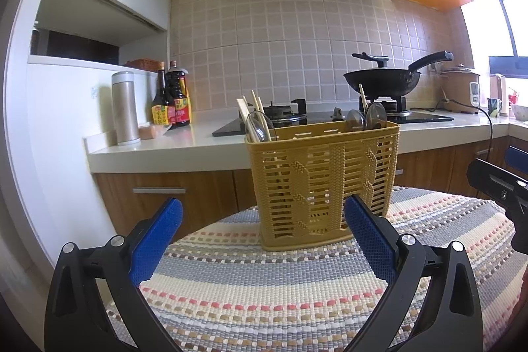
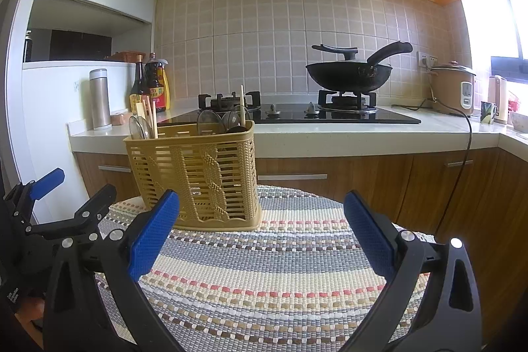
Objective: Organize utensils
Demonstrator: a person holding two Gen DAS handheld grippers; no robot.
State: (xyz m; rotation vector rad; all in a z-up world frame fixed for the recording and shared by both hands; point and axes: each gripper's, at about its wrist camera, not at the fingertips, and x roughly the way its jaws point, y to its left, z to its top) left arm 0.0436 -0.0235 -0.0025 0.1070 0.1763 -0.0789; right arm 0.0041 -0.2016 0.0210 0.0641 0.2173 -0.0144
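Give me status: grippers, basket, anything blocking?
Left gripper open, empty. Right gripper open, empty. Basket upright on striped mat, chopsticks and spoons inside. Nothing blocking.

A round table covered by a woven mat [image 1: 280,296] with grey, cream, pink and brown stripes carries the things. Standing upright on the mat, toward the table's far edge, is a tan plastic lattice basket [image 1: 321,183], rectangular and open-topped; in the right wrist view it [image 2: 198,177] sits toward the far left edge. Wooden chopsticks [image 1: 255,117] and clear round-headed spoons [image 1: 374,116] stick up out of the basket. The rest of the mat, from the basket to the near edge and across to the right edge, lies bare [image 2: 297,269].
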